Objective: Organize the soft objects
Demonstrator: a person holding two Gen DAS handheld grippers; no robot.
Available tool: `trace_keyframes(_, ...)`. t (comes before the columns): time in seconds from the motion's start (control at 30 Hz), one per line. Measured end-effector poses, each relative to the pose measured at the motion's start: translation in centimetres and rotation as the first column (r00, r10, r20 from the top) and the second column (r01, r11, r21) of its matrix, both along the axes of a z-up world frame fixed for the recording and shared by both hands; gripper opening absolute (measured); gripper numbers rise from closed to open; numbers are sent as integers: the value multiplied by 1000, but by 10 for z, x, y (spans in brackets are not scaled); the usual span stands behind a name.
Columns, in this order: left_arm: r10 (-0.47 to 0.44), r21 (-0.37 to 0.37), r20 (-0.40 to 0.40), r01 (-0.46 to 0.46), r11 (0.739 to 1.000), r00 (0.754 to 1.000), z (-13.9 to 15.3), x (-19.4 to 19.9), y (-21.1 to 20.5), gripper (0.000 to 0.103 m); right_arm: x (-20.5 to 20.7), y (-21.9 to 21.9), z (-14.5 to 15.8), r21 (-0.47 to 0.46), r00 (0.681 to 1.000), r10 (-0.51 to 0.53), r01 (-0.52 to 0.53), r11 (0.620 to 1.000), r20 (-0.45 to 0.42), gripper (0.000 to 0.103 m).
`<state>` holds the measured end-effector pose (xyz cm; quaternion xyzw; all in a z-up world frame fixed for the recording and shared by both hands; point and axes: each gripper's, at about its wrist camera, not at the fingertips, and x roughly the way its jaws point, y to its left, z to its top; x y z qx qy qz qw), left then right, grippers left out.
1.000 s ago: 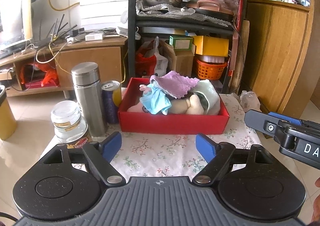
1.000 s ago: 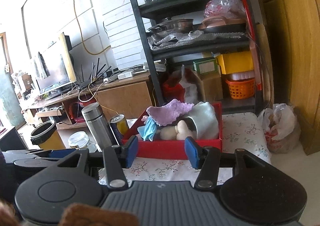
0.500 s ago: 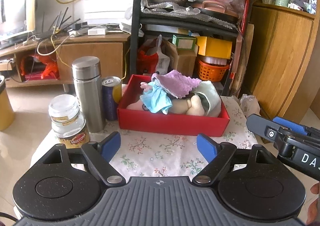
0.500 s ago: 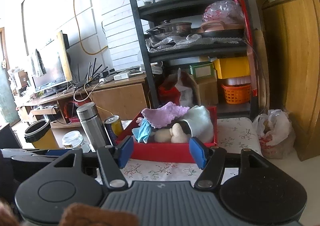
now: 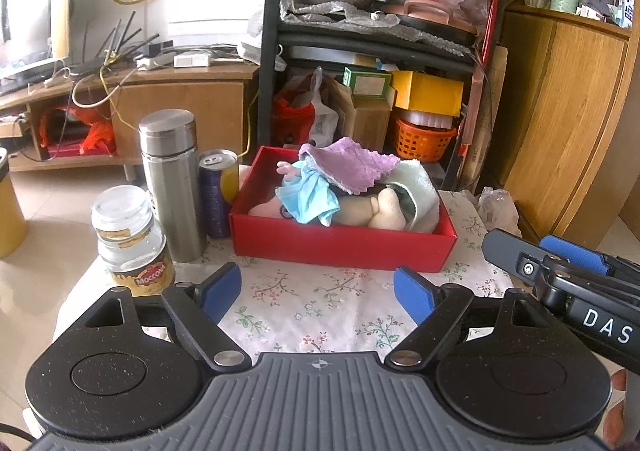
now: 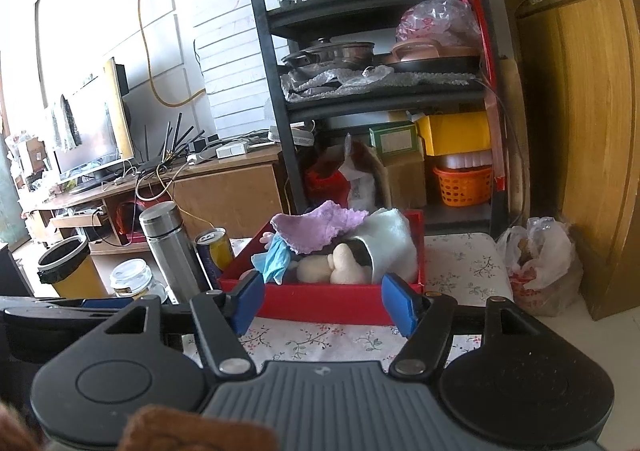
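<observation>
Sitting in the middle of the left wrist view, the red box (image 5: 340,247) holds the soft things: a purple cloth (image 5: 352,165) on top, a doll (image 5: 308,199) in blue and a pale green towel (image 5: 418,187). A flask (image 5: 172,179), can (image 5: 218,191) and jar (image 5: 132,235) stand left of it. The left claw (image 5: 318,293) is wide open and holds nothing. The right claw (image 6: 322,301) is opening, with nothing between its jaws.

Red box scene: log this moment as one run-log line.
left hand-held gripper: open, empty | right hand-held gripper: opening, empty | red box: holds purple cloth, doll, pale green cloth | tablecloth: no soft items
</observation>
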<state>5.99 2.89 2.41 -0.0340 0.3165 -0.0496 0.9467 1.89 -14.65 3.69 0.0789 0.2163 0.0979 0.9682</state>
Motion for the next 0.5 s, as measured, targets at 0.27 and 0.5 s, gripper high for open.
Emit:
trace_keyframes(0.27,5,-5,-1,-5,1000,1000,0,0,0,82,-1,0,0,5,1000,-7,7,1000,5,39)
trace_keyframes(0.5,10,-8,-2,-10,1000,1000,0,1,-1,82,-1,0,0,9,1000,-9,9,1000,9,39)
